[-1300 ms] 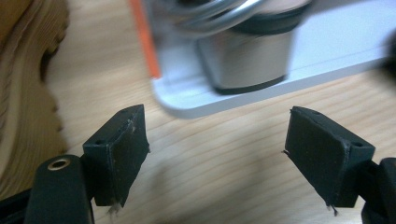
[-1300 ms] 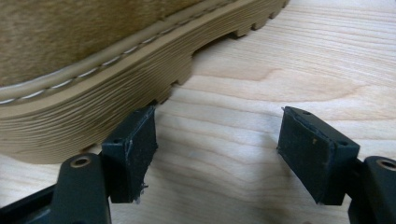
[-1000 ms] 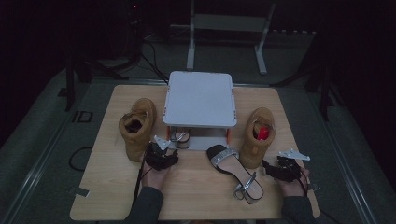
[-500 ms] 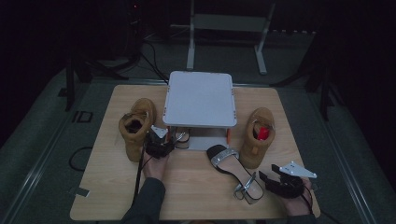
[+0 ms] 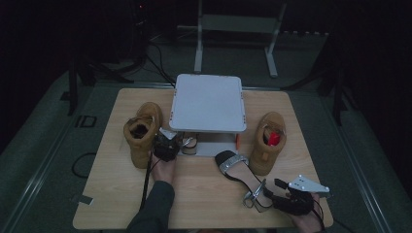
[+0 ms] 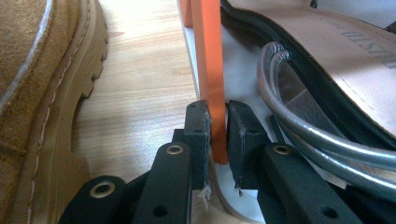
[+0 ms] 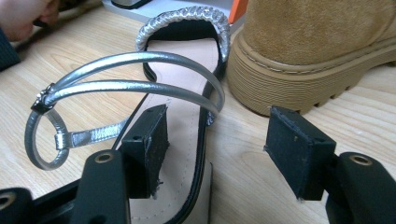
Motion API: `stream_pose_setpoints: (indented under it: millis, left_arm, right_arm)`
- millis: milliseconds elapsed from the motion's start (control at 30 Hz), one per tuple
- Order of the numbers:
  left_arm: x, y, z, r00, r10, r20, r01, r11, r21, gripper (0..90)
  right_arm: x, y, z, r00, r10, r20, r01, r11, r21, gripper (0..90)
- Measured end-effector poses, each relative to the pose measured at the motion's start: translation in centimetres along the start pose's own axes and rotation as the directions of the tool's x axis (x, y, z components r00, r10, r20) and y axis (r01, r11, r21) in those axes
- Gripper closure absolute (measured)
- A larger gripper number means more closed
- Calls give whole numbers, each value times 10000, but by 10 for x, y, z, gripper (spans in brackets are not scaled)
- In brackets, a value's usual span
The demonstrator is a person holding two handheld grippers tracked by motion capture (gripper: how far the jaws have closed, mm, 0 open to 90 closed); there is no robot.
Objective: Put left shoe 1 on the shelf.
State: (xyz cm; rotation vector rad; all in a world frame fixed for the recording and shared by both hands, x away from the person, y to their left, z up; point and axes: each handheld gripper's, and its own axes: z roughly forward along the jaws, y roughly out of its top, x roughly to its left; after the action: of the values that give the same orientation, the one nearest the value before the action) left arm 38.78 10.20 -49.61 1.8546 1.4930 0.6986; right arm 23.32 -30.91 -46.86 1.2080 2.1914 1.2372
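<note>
My left gripper (image 6: 217, 135) has just clamped the rack's orange post (image 6: 210, 70); my right gripper (image 7: 219, 154) gapes empty over the sandal (image 7: 182, 60), near the tabletop (image 5: 204, 199) edge.

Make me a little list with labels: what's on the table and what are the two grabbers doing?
table: wooden table
middle: white rack with orange legs
left side: tan boot
right side: second tan boot, something red inside
front: silver sandal lying beside the second boot
under the rack: another sandal
left gripper: shut on an orange leg of the rack; its jaws have just been closing
right gripper: open, jaws on either side of the silver sandal's heel, not pressing it
</note>
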Motion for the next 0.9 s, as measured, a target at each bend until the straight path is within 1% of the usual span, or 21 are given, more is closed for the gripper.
stream_pose_setpoints:
  millis: [100, 167, 200, 267, 333, 400, 500, 600, 700, 733, 867, 900]
  left_arm:
    - [-1, -1, -1, 9997, -254, -26, 254, 9996, -102, 803]
    - [-3, -3, -2, 9993, -363, -43, 362, 9992, -167, 805]
    - [-3, -4, -3, 9994, -337, -37, 337, 9994, -111, 806]
    - [-3, -7, -6, 9994, -337, -33, 336, 9992, -195, 805]
    - [-3, -9, -7, 9994, -353, 27, 353, 9990, -274, 804]
    - [-4, -10, -7, 9995, -310, 2, 310, 9992, -268, 803]
    - [-4, -10, -8, 9995, -319, 14, 319, 9991, -276, 804]
    - [-4, -11, -7, 9994, -351, 22, 351, 9989, -324, 804]
    - [-4, -11, -7, 9993, -369, 9, 369, 9985, -394, 804]
    - [-4, -12, -7, 9993, -380, 8, 380, 9984, -417, 804]
    - [-4, -13, -8, 9994, -350, 17, 351, 9985, -432, 804]
    - [-4, -13, -8, 9994, -353, 12, 353, 9984, -430, 804]
  right_arm:
    - [-2, 0, 1, 9995, 185, -261, -184, 9998, 35, 385]
    - [-2, 0, 1, 9986, 193, -500, -191, 9998, 41, 379]
    - [-1, 0, 1, 9982, 182, -568, -180, 9998, 41, 361]
    - [1, 1, 2, 9966, 209, -799, -199, 9997, 128, 311]
    - [3, 2, 3, 9954, 210, -932, -195, 9997, 171, 278]
    - [5, 3, 7, 9933, 246, -1125, -197, 9988, 448, 225]
    - [9, 3, 14, 9919, 192, -1257, -75, 9957, 923, 189]
    - [15, 1, 24, 9941, 1, -1085, 151, 9901, 1394, 192]
    - [21, 2, 30, 9964, -203, -825, 334, 9864, 1608, 253]
    - [22, 2, 31, 9969, -268, -745, 386, 9859, 1629, 292]
    - [28, 4, 33, 9980, -411, -485, 483, 9860, 1597, 303]
    - [28, 3, 33, 9983, -362, -467, 431, 9866, 1571, 307]
